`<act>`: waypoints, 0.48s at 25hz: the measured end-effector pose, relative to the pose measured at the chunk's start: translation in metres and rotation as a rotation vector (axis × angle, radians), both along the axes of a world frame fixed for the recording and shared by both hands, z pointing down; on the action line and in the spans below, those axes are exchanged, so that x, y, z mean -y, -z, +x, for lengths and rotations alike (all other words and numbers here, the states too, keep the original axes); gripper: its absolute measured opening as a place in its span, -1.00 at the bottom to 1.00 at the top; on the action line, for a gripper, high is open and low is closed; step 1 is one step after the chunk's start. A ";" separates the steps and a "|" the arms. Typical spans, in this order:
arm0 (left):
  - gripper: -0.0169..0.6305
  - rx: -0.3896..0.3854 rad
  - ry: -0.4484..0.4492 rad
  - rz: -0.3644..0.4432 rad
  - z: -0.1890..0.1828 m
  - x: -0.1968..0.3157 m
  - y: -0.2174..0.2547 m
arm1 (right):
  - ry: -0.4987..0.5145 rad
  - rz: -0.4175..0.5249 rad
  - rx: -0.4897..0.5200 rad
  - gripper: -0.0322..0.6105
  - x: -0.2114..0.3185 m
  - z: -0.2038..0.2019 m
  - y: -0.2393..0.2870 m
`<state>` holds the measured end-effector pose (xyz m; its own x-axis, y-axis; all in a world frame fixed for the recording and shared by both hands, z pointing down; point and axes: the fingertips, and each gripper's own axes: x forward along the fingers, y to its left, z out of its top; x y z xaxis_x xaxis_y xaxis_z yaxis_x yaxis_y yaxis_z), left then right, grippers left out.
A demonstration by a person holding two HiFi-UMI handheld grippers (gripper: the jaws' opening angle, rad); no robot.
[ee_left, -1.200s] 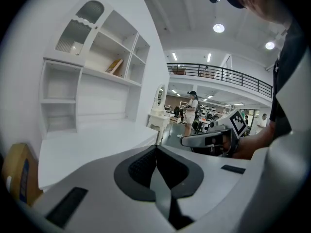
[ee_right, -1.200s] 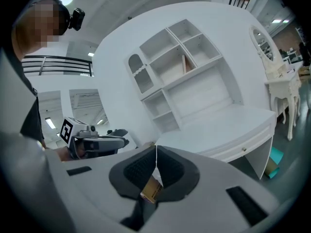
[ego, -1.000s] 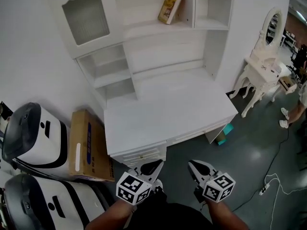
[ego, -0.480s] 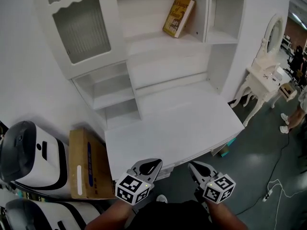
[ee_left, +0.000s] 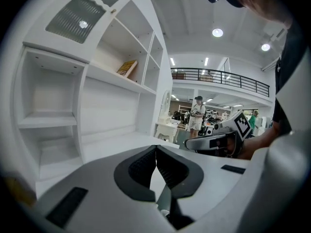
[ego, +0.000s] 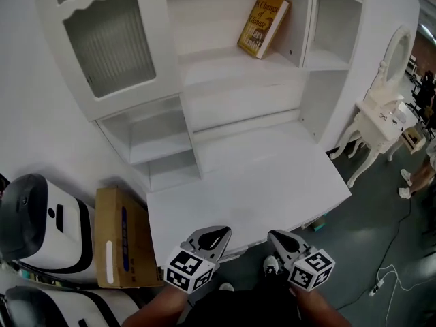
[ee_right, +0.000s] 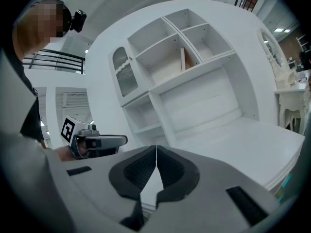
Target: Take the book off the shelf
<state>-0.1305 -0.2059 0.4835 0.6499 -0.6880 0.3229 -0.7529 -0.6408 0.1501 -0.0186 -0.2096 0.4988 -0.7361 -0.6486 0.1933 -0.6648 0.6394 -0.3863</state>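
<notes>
I see the book [ego: 263,25] near the top of the head view, a bit right of the middle. It stands on the shelf [ego: 225,60] and leans. Its long side runs up and to the right, with its top against the wall on the right of that nook. Its yellow front faces me. My left gripper [ego: 215,233] and right gripper [ego: 276,237] are at the bottom, by the near edge of the desk [ego: 252,182], well apart from the book. Both have their jaws pressed together with nothing in them.
</notes>
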 end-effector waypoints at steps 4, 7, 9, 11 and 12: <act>-0.91 -0.001 0.050 0.013 0.001 0.023 0.006 | 0.037 0.035 -0.003 -0.81 0.036 0.004 0.009; -0.91 -0.009 0.086 0.021 0.009 0.041 0.013 | 0.065 0.074 -0.023 -0.81 0.064 0.010 0.021; -0.91 -0.006 0.107 0.033 0.015 0.055 0.019 | 0.084 0.100 -0.017 -0.81 0.084 0.015 0.033; -0.91 -0.005 0.132 0.045 0.021 0.069 0.025 | 0.105 0.127 -0.007 -0.81 0.104 0.021 0.047; -0.91 -0.004 0.144 0.050 0.023 0.076 0.027 | 0.115 0.141 -0.002 -0.81 0.113 0.023 0.054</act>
